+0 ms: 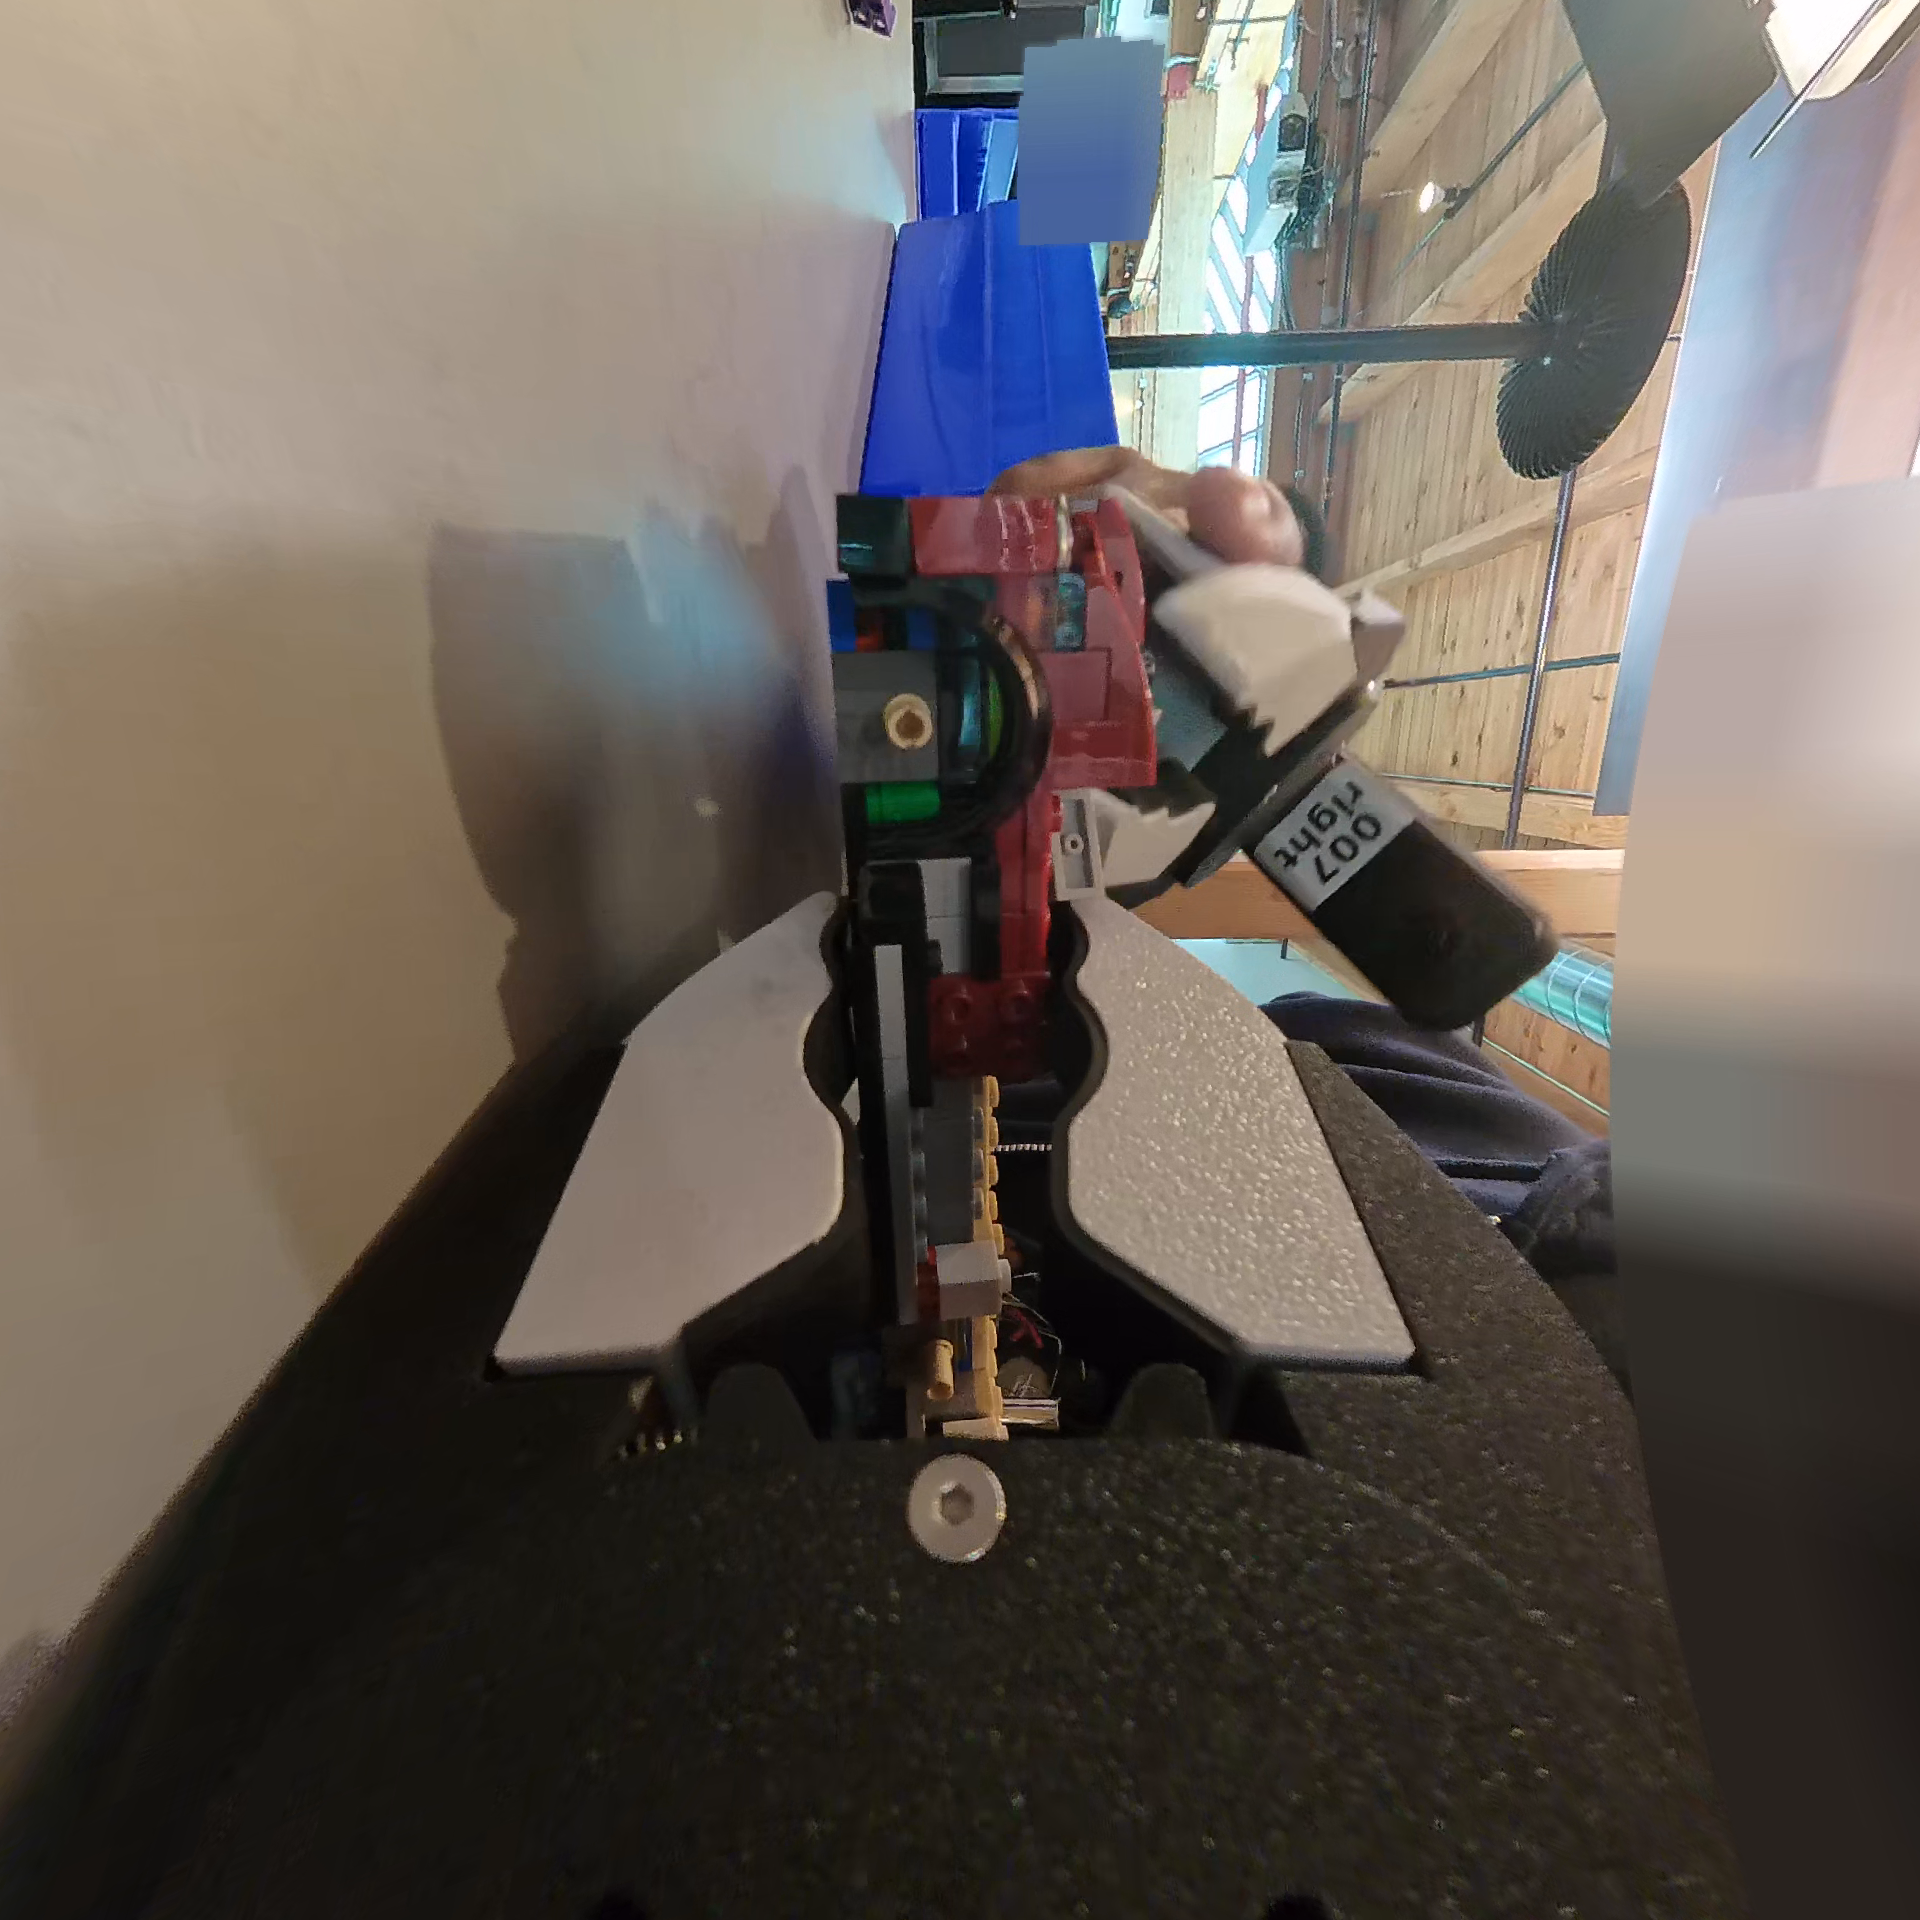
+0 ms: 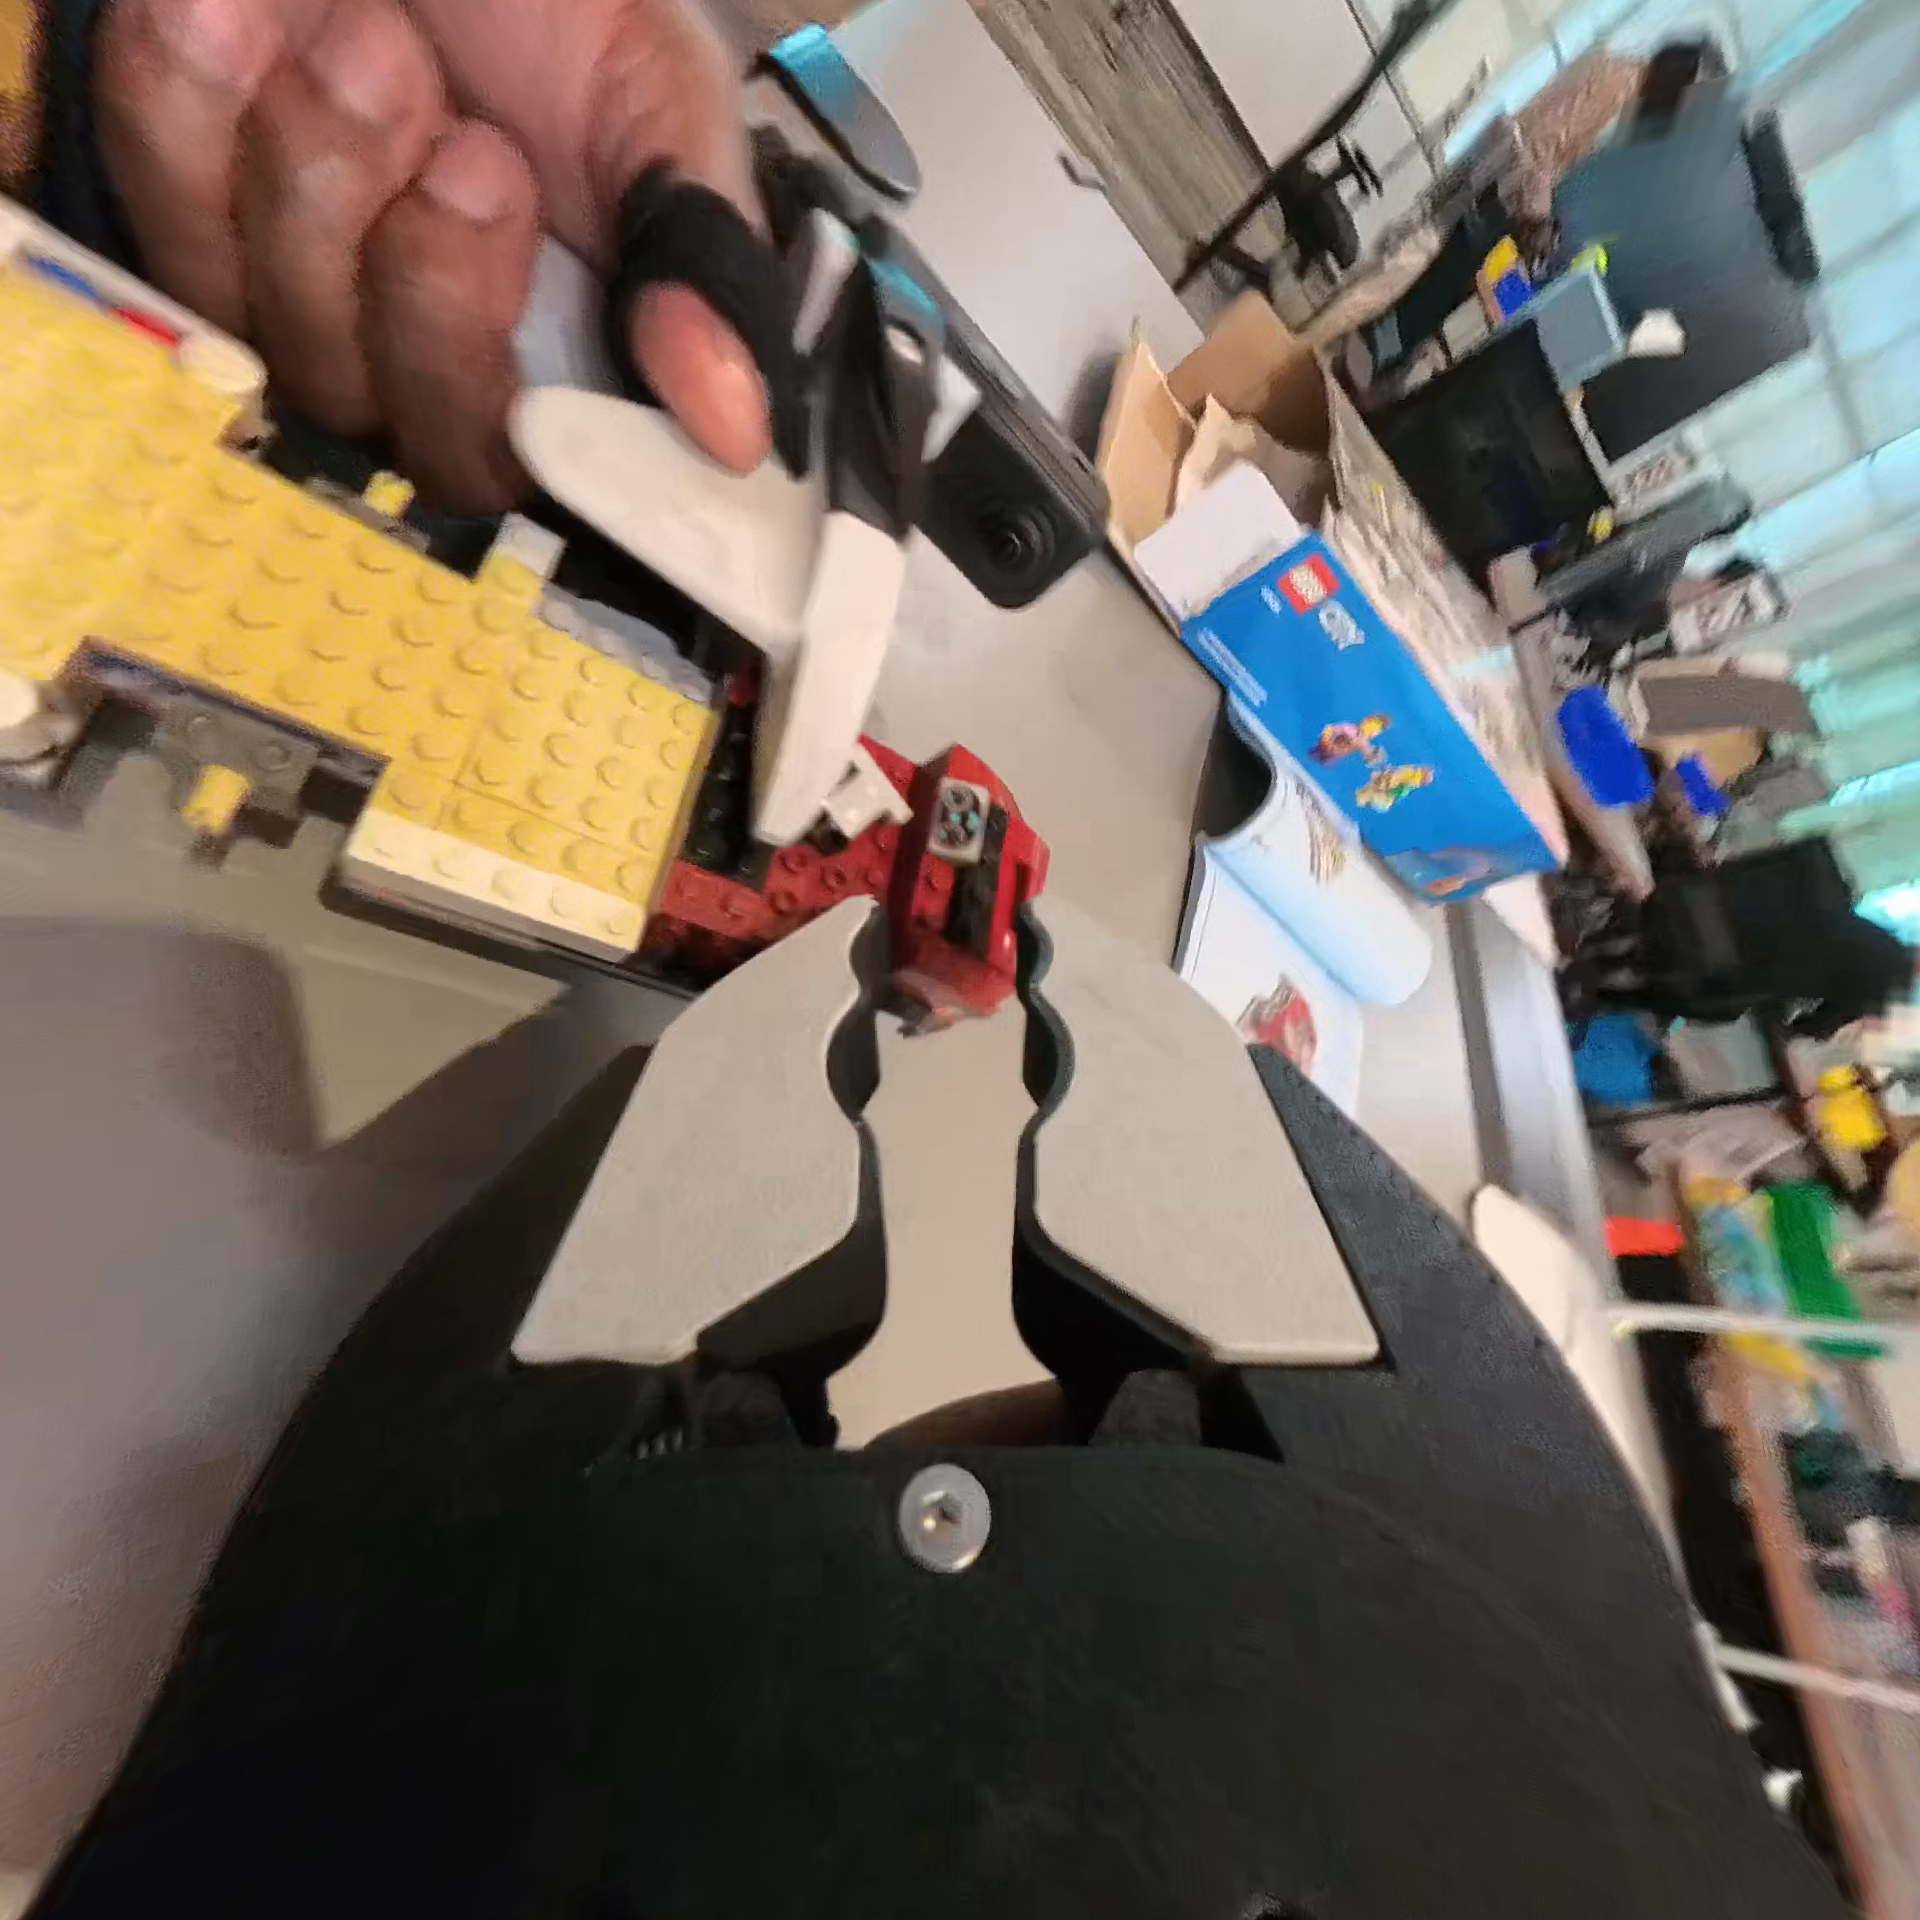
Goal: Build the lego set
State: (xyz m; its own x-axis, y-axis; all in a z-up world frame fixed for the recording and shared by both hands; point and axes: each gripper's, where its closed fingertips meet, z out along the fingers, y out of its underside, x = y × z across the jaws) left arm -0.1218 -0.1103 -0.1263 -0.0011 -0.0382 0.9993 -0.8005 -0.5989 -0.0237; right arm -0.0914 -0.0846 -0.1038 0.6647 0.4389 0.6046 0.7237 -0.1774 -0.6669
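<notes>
The brick-built model (image 1: 966,790) is pinched at its grey-and-red edge by the left claw (image 1: 951,935), held off the bench (image 2: 1039,644). Its red end piece (image 2: 951,914) is flanked by the right claw (image 2: 945,940); whether those pads press cannot be told.

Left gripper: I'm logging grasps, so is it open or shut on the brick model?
Shut on it: both fingers of the left gripper press the brick model.

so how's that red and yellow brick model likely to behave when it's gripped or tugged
The brick model looks stiff, not floppy, since it's stacked plastic bricks. It's probably fragile at the joins: the small red end between the right gripper fingers could snap off. Its glossy faces may slip in the left gripper.
</notes>
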